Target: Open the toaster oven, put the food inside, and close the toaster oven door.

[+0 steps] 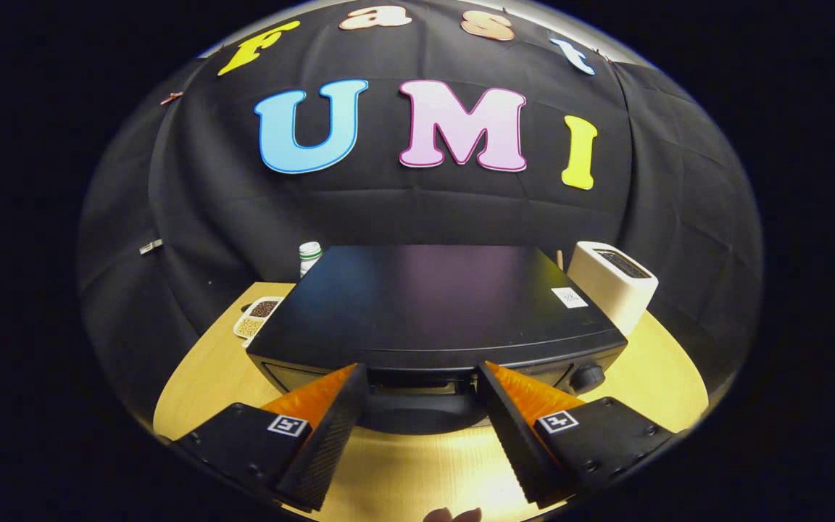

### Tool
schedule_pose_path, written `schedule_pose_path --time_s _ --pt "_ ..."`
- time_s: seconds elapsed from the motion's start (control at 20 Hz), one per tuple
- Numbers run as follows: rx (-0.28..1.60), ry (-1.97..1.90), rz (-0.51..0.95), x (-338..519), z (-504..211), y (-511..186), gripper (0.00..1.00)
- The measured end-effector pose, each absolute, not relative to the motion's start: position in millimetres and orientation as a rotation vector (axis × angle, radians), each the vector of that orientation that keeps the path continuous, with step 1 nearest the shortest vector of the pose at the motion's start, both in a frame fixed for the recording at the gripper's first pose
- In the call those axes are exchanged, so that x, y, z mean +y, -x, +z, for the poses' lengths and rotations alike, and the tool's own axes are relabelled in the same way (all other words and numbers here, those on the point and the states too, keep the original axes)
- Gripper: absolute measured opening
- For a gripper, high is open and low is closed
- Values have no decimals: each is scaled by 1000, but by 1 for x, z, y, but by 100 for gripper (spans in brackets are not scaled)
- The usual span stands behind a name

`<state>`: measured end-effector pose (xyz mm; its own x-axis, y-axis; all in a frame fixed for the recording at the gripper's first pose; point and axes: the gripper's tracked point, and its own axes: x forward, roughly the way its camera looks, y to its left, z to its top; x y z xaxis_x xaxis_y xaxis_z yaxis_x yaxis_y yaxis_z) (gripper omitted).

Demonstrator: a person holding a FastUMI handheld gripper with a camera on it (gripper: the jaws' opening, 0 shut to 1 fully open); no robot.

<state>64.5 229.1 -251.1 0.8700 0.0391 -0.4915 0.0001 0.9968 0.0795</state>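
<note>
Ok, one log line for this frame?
black toaster oven door: shut | gripper: open, fingers at oven's front handle | stage: opening not started

So that's one black toaster oven (432, 308) on the tabletop (417, 464), one white pop-up toaster (612, 281), and one green-capped bottle (309, 256). Also one divided snack tray (258, 317). One gripper (421, 377), two fingers (334, 413) spread wide.

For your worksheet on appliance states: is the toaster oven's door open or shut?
Shut, it seems: the toaster oven door's top edge sits up under the lid, just beyond the open gripper, whose fingers touch nothing.
</note>
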Motion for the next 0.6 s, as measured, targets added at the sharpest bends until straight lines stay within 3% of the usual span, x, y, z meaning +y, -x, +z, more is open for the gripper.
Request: schedule_pose_path --time_s 0.6 --pt "574 -114 31 230 -272 -3 99"
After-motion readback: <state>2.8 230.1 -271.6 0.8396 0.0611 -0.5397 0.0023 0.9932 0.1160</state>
